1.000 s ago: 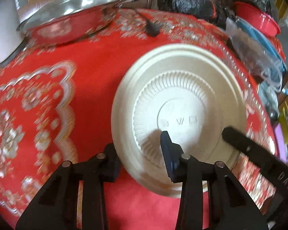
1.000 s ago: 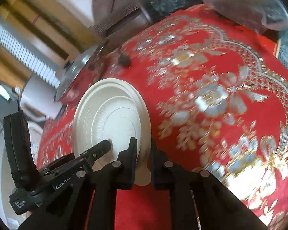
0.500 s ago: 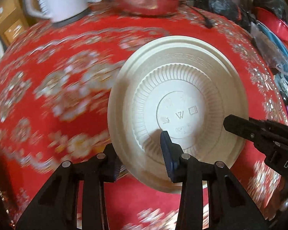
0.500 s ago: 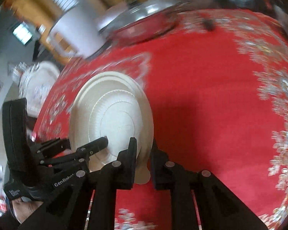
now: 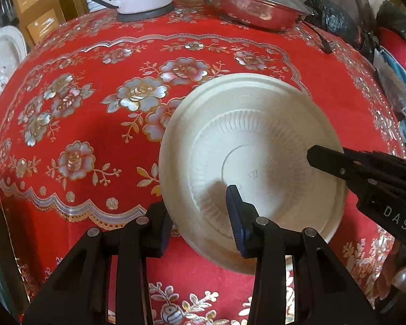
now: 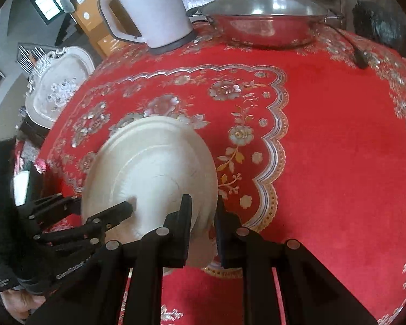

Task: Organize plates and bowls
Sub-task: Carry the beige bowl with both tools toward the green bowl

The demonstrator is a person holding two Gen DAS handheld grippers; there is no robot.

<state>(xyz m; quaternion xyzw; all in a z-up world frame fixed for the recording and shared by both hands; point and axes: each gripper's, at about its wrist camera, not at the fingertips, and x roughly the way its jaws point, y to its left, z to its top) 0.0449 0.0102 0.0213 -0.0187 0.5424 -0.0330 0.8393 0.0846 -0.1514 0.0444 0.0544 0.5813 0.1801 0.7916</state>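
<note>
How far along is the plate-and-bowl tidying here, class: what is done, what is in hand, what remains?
Done: nothing visibly stacked or put away yet. In hand: one cream plate, underside towards the cameras, tilted above the red tablecloth, with the left gripper and right gripper both clamped on its rim. Left: setting this plate down; no bowls or other plates are clearly in view.
</note>
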